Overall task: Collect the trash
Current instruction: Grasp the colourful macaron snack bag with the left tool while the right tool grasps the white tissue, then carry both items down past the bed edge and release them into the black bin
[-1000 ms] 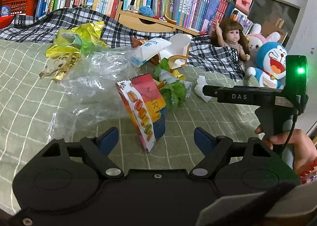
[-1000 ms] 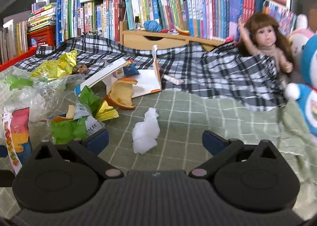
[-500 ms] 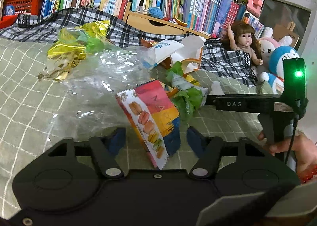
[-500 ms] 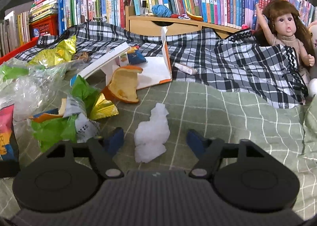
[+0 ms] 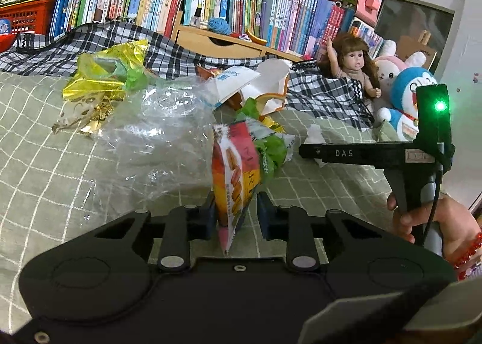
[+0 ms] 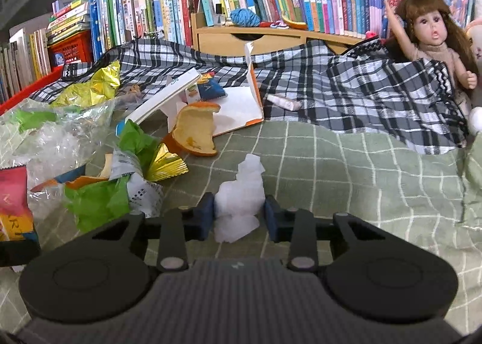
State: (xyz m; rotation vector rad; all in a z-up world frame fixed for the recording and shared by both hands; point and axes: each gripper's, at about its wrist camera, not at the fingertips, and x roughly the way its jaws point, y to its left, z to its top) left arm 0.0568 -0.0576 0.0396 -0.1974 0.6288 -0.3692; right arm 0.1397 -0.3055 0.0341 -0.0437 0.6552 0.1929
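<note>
— Where's the trash right now?

— Scattered on the green checked bed (image 6: 346,163). The snack packet (image 5: 233,169) stands on edge between the left gripper (image 5: 236,211) fingers, which are closing; the near one looks to touch it, the far one stands just apart. The crumpled white tissue (image 6: 239,196) sits between the right gripper (image 6: 239,213) fingers, closing too, about touching both sides.

— Why both at once?

— My guess: one piece per hand, lifted together.

— Do the views differ?

— The left view shows the hand (image 5: 436,223) on the right gripper's handle; the right view shows the orange peel (image 6: 195,133) plainly.
</note>
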